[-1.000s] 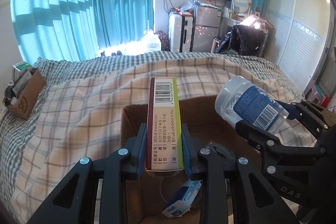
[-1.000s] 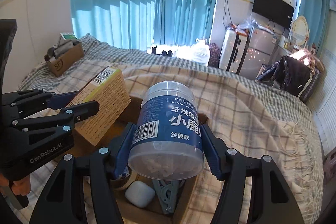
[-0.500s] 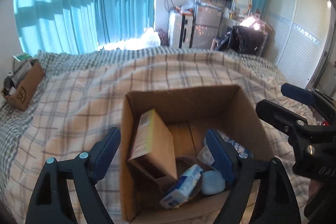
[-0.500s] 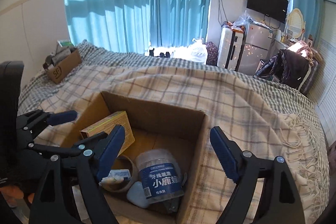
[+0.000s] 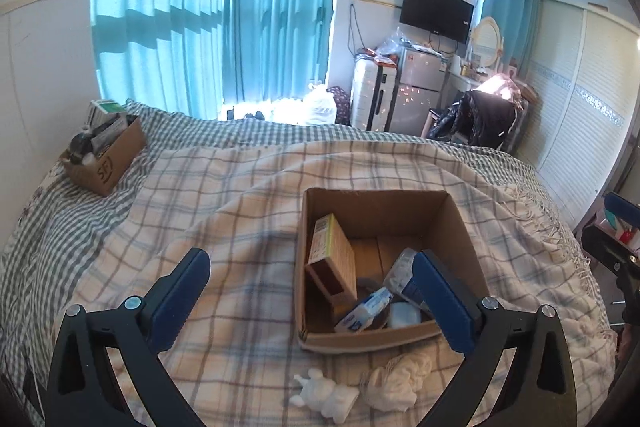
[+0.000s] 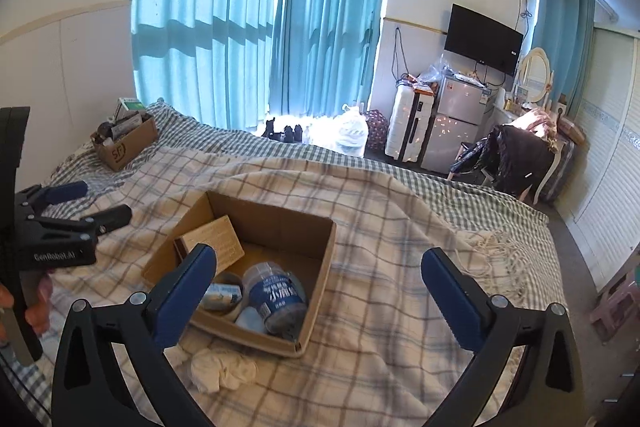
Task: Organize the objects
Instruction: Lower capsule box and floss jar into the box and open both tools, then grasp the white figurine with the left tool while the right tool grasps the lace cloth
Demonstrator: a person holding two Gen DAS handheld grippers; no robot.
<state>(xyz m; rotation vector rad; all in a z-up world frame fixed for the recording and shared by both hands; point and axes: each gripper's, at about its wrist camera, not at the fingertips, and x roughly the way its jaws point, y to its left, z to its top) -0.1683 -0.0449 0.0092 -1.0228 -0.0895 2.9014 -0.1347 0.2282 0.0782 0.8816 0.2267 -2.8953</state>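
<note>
— Cardboard was seen at the centre of the frame: an open cardboard box (image 5: 384, 259) set on the plaid blanket (image 5: 240, 211) of the bed. What was held inside?

— A tan carton (image 5: 332, 259) was leaned against its left wall; a blue-labelled jar (image 6: 276, 297) was laid on its side at lower right.

— And the fingers?

— The left gripper (image 5: 316, 291) was spread wide, nothing held. The right gripper (image 6: 320, 283) was likewise parted and empty. A crumpled white cloth (image 5: 396, 379) and a white figurine (image 5: 328, 393) were left below the box on the blanket.
</note>
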